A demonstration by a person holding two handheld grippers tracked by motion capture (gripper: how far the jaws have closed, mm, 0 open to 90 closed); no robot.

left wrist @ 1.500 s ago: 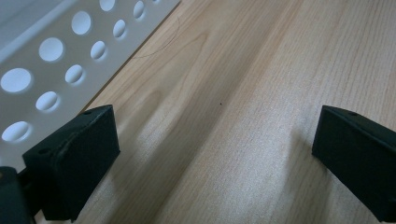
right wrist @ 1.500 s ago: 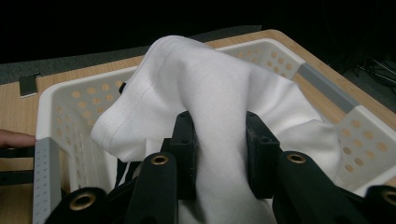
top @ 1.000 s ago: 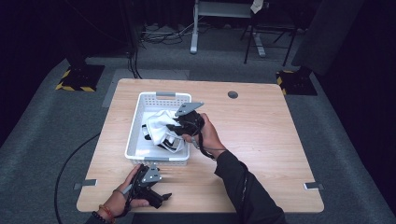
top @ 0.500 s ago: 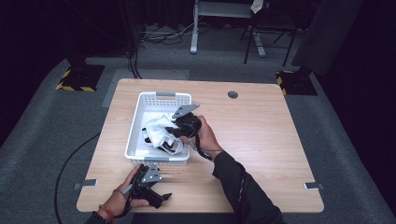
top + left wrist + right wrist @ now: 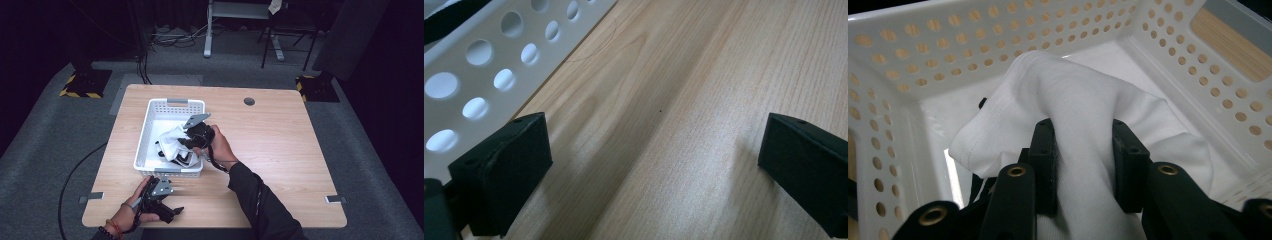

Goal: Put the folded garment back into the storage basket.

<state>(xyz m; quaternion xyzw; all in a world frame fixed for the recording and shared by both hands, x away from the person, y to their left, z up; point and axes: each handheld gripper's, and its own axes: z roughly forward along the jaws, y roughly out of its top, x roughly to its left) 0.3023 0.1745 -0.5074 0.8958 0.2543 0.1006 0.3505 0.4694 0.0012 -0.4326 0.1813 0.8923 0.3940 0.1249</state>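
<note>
From the high view the right tool is over the white basket pinching a white cloth, the left tool sits spread over bare tabletop, and the right gripper view shows fabric bunched between its jaws, so next is probably lifting it clear.

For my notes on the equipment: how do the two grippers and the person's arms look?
Both grippers, left gripper and right gripper, are black, each topped by a grey three-cornered plate. Their jaws are blocky and black. The right arm wears a dark sleeve; the left wrist carries beaded bracelets.
</note>
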